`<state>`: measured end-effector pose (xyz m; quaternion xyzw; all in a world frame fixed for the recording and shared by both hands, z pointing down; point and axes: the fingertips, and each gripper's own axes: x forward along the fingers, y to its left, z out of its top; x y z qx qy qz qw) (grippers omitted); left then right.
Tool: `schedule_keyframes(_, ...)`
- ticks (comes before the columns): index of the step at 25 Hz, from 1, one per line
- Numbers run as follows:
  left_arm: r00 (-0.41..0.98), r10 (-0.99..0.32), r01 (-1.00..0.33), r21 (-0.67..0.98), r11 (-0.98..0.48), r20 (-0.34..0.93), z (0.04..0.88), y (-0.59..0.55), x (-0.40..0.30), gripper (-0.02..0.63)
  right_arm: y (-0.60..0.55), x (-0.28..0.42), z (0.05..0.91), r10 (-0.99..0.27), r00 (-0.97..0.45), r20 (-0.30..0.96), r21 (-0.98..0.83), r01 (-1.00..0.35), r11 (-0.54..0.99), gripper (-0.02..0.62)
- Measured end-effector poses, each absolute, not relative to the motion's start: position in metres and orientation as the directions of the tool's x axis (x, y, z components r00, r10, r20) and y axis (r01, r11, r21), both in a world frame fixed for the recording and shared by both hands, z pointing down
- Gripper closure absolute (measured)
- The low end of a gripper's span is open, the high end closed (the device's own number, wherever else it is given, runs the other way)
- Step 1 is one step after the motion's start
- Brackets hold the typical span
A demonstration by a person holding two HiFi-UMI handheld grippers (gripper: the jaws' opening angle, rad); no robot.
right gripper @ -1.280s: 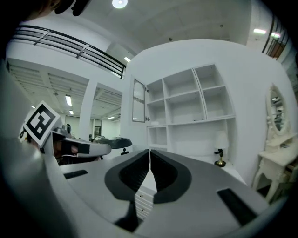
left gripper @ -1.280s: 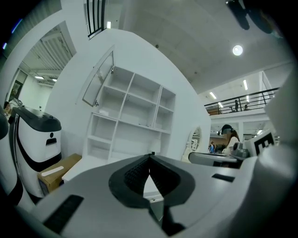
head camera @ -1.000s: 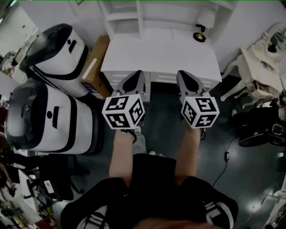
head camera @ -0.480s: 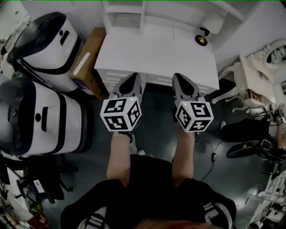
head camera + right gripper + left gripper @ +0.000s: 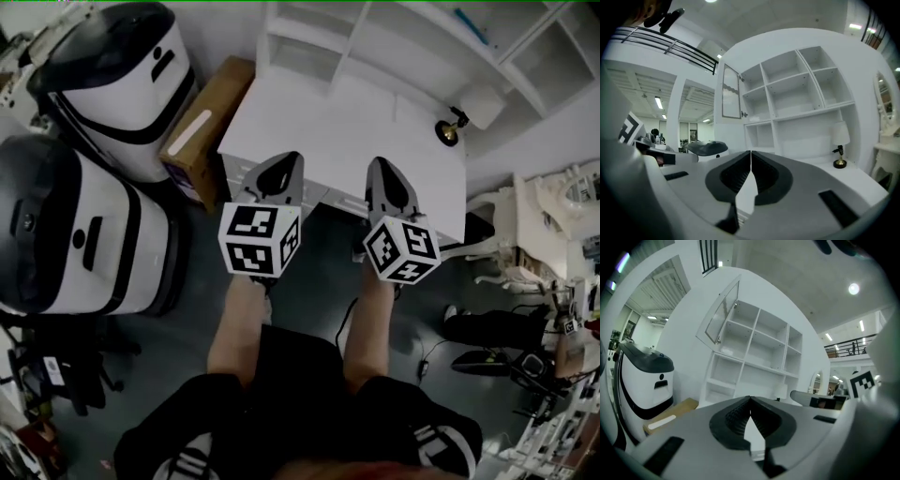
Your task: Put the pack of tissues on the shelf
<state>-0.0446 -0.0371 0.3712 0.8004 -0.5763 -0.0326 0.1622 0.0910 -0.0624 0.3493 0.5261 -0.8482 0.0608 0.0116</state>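
2 grippers, the left gripper [image 5: 284, 161] and the right gripper [image 5: 382, 167], hover over 1 white desk's [image 5: 328, 117] front edge, each with jaws pressed together, empty. 1 shelf [image 5: 394, 42] stands behind; the pack of tissues is out of sight.

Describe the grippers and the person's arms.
Left gripper and right gripper: grey tapered bodies, black ribbed jaw pads, each topped by a white cube with black square markers. Forearms bare; black clothing with white stripes.
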Motion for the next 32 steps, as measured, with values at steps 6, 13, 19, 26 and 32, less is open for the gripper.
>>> schedule_keyframes(6, 0.282, -0.949, -0.935, 0.262, -0.238, 0.143, 0.367, -0.077, -0.096, 0.595, -0.109, 0.023, 0.344, -0.838, -0.543, 0.051, -0.092, -0.838, 0.538, 0.574)
schedule_keyframes(13, 0.31, -0.948, -0.912, 0.302, -0.277, 0.066, 0.351, -0.114, -0.13, 0.595, -0.142, -0.015, 0.335, -0.838, -0.544, 0.05, -0.051, -0.839, 0.542, 0.574)
schedule_keyframes(19, 0.388, -0.92, -0.876, 0.331, -0.35, 0.053, 0.355, -0.134, -0.122, 0.595, -0.153, -0.021, 0.344, -0.856, -0.508, 0.097, -0.008, -0.86, 0.51, 0.574)
schedule_keyframes(26, 0.452, -0.889, -0.84, 0.366, -0.4, 0.067, 0.37, -0.148, -0.11, 0.595, -0.157, -0.003, 0.355, -0.892, -0.434, 0.13, 0.005, -0.899, 0.438, 0.574)
schedule_keyframes(32, 0.535, -0.838, -0.794, 0.402, -0.456, 0.108, 0.392, -0.152, -0.068, 0.595, -0.153, 0.035, 0.376, -0.915, -0.358, 0.186, 0.001, -0.931, 0.364, 0.574)
